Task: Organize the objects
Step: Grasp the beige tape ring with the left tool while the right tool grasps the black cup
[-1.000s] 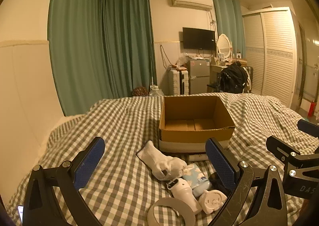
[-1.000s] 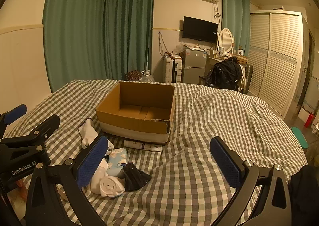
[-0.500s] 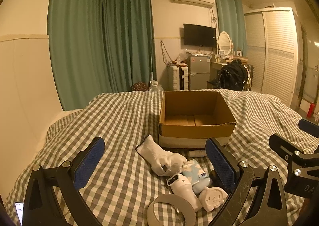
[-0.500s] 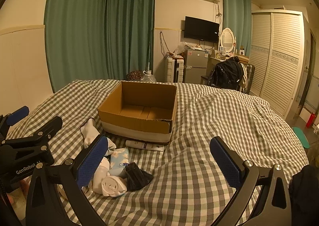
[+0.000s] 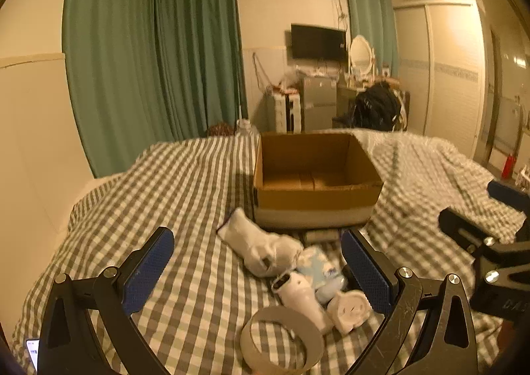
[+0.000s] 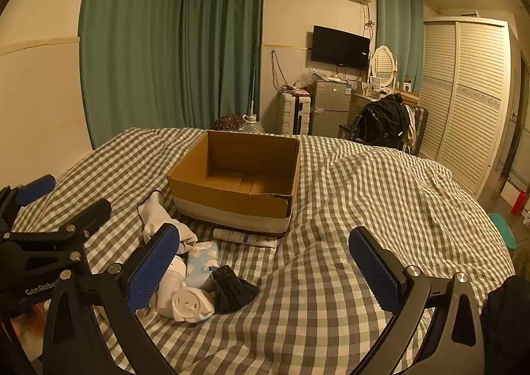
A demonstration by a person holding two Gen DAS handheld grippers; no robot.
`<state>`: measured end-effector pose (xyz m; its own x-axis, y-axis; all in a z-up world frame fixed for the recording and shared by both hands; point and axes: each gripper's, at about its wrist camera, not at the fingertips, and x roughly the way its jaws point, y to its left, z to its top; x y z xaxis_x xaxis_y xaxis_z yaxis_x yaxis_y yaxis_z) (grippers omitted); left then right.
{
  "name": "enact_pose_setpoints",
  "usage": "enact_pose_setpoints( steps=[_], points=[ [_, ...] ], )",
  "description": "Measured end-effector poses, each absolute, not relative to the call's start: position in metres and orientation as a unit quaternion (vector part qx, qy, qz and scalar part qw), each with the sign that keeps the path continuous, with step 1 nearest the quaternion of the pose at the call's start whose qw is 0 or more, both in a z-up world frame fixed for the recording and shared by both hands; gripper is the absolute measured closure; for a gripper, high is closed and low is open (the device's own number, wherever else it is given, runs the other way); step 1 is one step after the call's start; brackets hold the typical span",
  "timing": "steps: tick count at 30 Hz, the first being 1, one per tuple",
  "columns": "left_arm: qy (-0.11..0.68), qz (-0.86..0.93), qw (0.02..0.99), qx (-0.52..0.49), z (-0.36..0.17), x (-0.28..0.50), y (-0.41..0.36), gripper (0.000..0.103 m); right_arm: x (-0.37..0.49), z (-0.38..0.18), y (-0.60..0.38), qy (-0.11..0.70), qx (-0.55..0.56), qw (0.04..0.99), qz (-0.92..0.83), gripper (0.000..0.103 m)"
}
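An open, empty cardboard box [image 5: 318, 189] [image 6: 232, 196] stands on the checked bed. In front of it lies a pile: a white sock [image 5: 258, 242] [image 6: 159, 219], a pale blue tissue pack [image 5: 319, 267] [image 6: 202, 259], a white bottle [image 5: 299, 295], a small white round toy [image 5: 349, 308] [image 6: 190, 304], a tape roll [image 5: 281, 342], a black cloth [image 6: 232, 289] and a tube [image 6: 245, 237]. My left gripper [image 5: 258, 269] is open above the pile. My right gripper [image 6: 265, 262] is open over the bed, right of the pile.
The checked bedspread [image 6: 364, 209] covers the whole bed. Green curtains [image 5: 149, 60], a wall on the left, a fridge [image 6: 331, 107], a chair with a black jacket [image 6: 384, 123] and a louvred wardrobe [image 6: 463, 93] stand beyond. A phone [image 5: 33, 348] lies at bottom left.
Both views have shifted slightly, so the box and pile sit a little lower and nearer in frame. Both grippers stay open and nothing on the bed has moved.
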<state>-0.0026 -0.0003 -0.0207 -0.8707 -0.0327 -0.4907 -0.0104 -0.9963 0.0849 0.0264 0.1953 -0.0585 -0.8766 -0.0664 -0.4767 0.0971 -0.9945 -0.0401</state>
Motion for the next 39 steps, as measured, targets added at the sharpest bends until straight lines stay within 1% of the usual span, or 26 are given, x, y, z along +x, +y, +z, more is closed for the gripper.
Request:
enact_pose_setpoints(
  steps=[6, 13, 16, 21, 23, 24, 26, 27, 28, 29, 30, 32, 33, 39],
  points=[
    [-0.059, -0.952, 0.005, 0.302, -0.050, -0.004, 0.003, 0.000, 0.020, -0.073, 0.194, 0.037, 0.268, 0.047, -0.961, 0.000],
    [-0.083, -0.932, -0.018, 0.353, -0.080, 0.005, 0.009, 0.000, -0.002, -0.109, 0.191, 0.044, 0.333, 0.051, -0.941, 0.000],
    [-0.086, -0.924, -0.027, 0.371, -0.089, 0.008, 0.008, 0.000, -0.013, -0.124, 0.188, 0.052, 0.362, 0.059, -0.929, 0.002],
    [-0.101, -0.915, -0.043, 0.389, -0.101, 0.010, 0.015, 0.000, -0.032, -0.143, 0.177, 0.068, 0.397, 0.085, -0.912, 0.016],
    [-0.108, -0.907, -0.040, 0.406, -0.110, 0.004, 0.017, 0.000, -0.040, -0.150, 0.172, 0.072, 0.410, 0.094, -0.904, 0.028],
    [-0.107, -0.903, -0.040, 0.414, -0.114, 0.002, 0.016, 0.000, -0.043, -0.153, 0.170, 0.073, 0.417, 0.100, -0.900, 0.031],
    [-0.107, -0.897, -0.041, 0.426, -0.122, -0.003, 0.016, 0.000, -0.050, -0.160, 0.166, 0.074, 0.432, 0.110, -0.892, 0.044],
    [-0.107, -0.897, -0.040, 0.428, -0.124, -0.004, 0.016, 0.001, -0.053, -0.163, 0.164, 0.077, 0.437, 0.111, -0.889, 0.048],
    [-0.110, -0.895, -0.038, 0.431, -0.126, -0.007, 0.017, 0.001, -0.055, -0.168, 0.162, 0.078, 0.444, 0.115, -0.885, 0.058],
    [-0.112, -0.893, -0.037, 0.434, -0.128, -0.009, 0.018, 0.002, -0.056, -0.170, 0.162, 0.078, 0.449, 0.118, -0.882, 0.063],
    [-0.116, -0.892, -0.036, 0.436, -0.129, -0.010, 0.019, 0.004, -0.056, -0.172, 0.161, 0.079, 0.450, 0.118, -0.881, 0.064],
    [-0.124, -0.889, -0.036, 0.439, -0.132, -0.010, 0.022, 0.013, -0.054, -0.171, 0.161, 0.081, 0.447, 0.118, -0.883, 0.069],
    [-0.125, -0.888, -0.038, 0.441, -0.132, -0.010, 0.023, 0.021, -0.052, -0.171, 0.161, 0.081, 0.444, 0.118, -0.884, 0.069],
    [-0.109, -0.890, -0.041, 0.441, -0.125, -0.010, 0.017, 0.021, -0.042, -0.159, 0.165, 0.076, 0.424, 0.113, -0.895, 0.071]
  ],
)
